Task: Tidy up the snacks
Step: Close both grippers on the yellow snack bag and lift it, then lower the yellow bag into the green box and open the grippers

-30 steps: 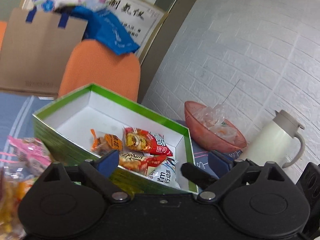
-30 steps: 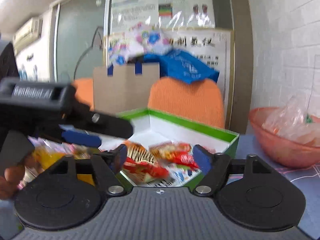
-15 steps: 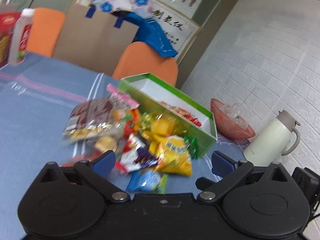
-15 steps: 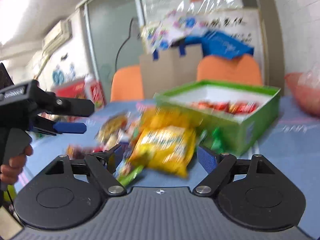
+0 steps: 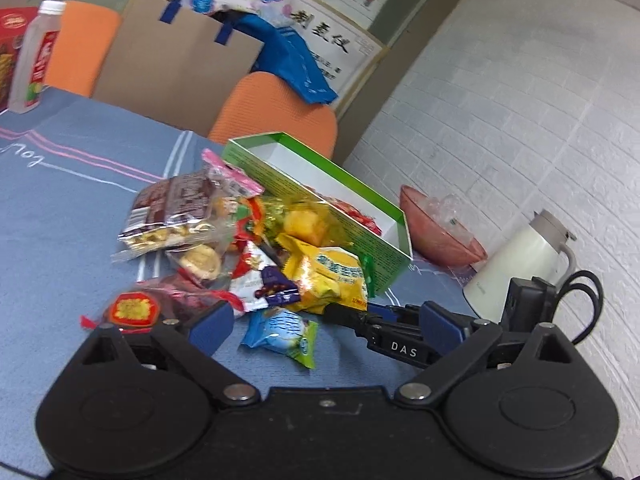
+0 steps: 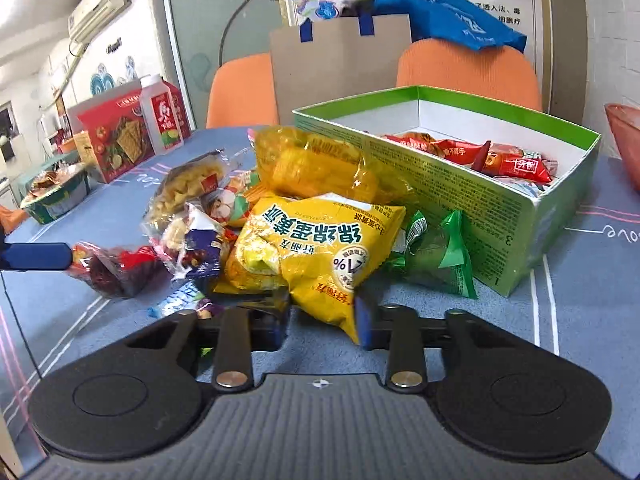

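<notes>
A green box (image 6: 460, 168) with white inside holds several red snack packets (image 6: 508, 162). It also shows in the left wrist view (image 5: 344, 220). A pile of loose snacks lies beside it on the blue cloth. My right gripper (image 6: 322, 326) has its fingers around the near corner of a yellow snack bag (image 6: 316, 248), closing on it. My left gripper (image 5: 324, 322) is open and empty above a small blue packet (image 5: 280, 334), and the right gripper's fingers (image 5: 360, 318) reach in at the yellow bag (image 5: 328, 280).
A pink bowl (image 5: 440, 232) and a cream jug (image 5: 520, 264) stand right of the box. A bottle (image 6: 162, 118), a red carton (image 6: 120, 136) and a food bowl (image 6: 56, 196) stand at the far left. Orange chairs (image 6: 468, 72) and a paper bag (image 6: 340, 68) are behind the table.
Both grippers have pulled back from the box to the snack pile. The right gripper's fingers have narrowed around the yellow bag's corner. The left gripper stays open.
</notes>
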